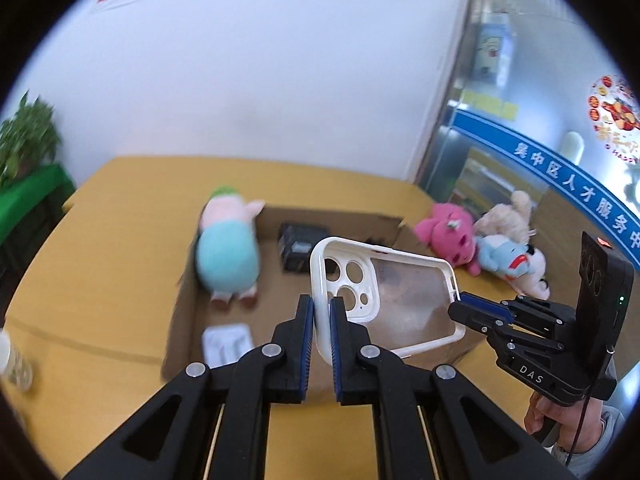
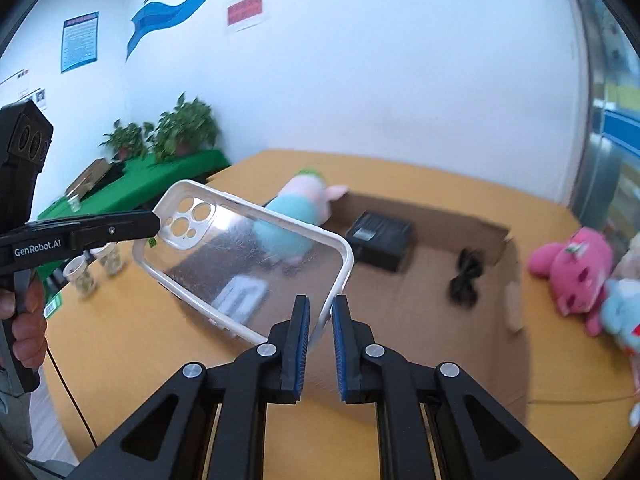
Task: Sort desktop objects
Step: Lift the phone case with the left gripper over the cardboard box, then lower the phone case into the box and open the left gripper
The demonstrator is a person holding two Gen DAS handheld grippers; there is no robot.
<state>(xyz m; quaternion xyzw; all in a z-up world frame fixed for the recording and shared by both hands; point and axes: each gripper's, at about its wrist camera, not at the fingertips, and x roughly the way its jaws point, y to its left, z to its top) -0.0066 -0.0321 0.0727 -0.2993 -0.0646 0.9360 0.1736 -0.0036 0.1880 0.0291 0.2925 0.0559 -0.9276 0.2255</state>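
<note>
The left tongs pinch the white rim of a phone case at its camera-hole end, blue ribbed pads pressed against the edge. The right tongs are closed on the opposite short end of the same case, so it hangs in the air between the two tools, above the near side of an open cardboard box.

The case has a stiff white frame, rounded corners, round lens cut-outs and a clear, scuffed back panel through which the box floor shows blurred.

Inside the box, a plush pig in pale blue with a green cap lies against the left wall; a black ribbed rectangular block sits toward the far wall, a dark knotted bundle lies to the right, and a small pale flat packet lies near, too blurred to identify.

Outside on the yellow counter, right of the box, a pink plush, a blue one and a cream one huddle together, partly cut off in the right view.
</note>
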